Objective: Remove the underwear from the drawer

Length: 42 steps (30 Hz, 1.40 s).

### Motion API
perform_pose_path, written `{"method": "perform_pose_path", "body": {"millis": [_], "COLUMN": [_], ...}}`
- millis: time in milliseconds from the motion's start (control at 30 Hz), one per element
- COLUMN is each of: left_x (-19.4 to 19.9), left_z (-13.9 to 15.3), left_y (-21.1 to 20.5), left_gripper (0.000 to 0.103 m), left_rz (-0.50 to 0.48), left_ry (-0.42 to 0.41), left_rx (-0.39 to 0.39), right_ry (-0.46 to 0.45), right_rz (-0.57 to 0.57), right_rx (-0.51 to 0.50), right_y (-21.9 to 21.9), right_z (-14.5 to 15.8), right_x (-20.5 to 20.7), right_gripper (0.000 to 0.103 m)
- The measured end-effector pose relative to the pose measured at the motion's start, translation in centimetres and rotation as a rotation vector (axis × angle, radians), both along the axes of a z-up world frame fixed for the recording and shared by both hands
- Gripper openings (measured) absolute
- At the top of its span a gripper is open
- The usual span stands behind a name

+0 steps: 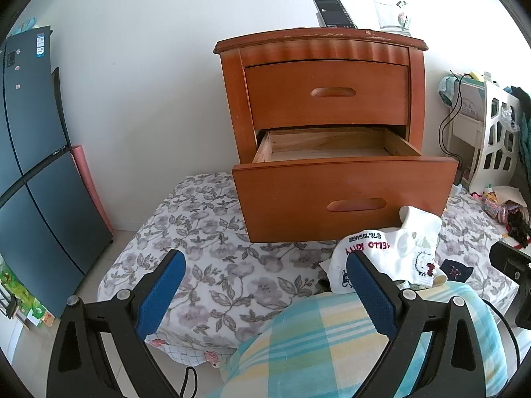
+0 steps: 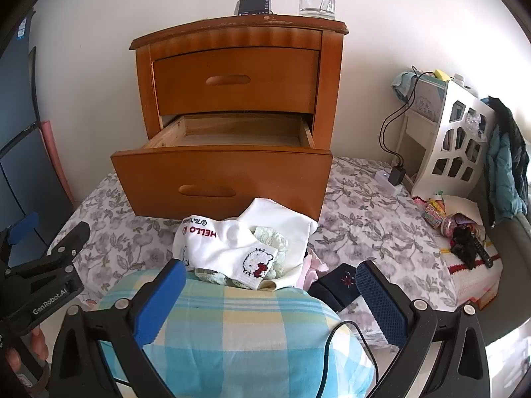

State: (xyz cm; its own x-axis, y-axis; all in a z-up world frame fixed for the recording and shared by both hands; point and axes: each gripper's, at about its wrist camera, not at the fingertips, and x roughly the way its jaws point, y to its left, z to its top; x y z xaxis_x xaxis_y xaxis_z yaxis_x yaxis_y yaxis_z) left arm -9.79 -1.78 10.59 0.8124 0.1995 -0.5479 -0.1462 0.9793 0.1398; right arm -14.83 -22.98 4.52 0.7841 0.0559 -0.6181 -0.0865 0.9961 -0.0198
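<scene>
Both tools, left (image 1: 265, 285) and right (image 2: 270, 293), gaped empty; underwear (image 2: 245, 248) lay piled on the bed (image 2: 365, 225), the drawer (image 2: 222, 179) apparently emptied.

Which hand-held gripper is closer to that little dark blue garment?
Right. The right hand-held gripper hovers just beside the dark blue garment; the left hand-held gripper hangs farther left.
</scene>
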Motion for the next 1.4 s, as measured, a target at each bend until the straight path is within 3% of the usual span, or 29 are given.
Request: {"method": "perform_pose_path", "body": {"millis": [1400], "left_x": [-0.06], "left_z": [0.02], "left_y": [0.04], "left_gripper": [0.098], "left_rz": [0.012], "left_ry": [0.005], "left_rx": [0.000], "right_ry": [0.018], "right_rz": [-0.019], "right_rx": [0.006], "right_y": [-0.45], "right_z": [-0.13], "right_x": [-0.05], "right_gripper": [0.103]}}
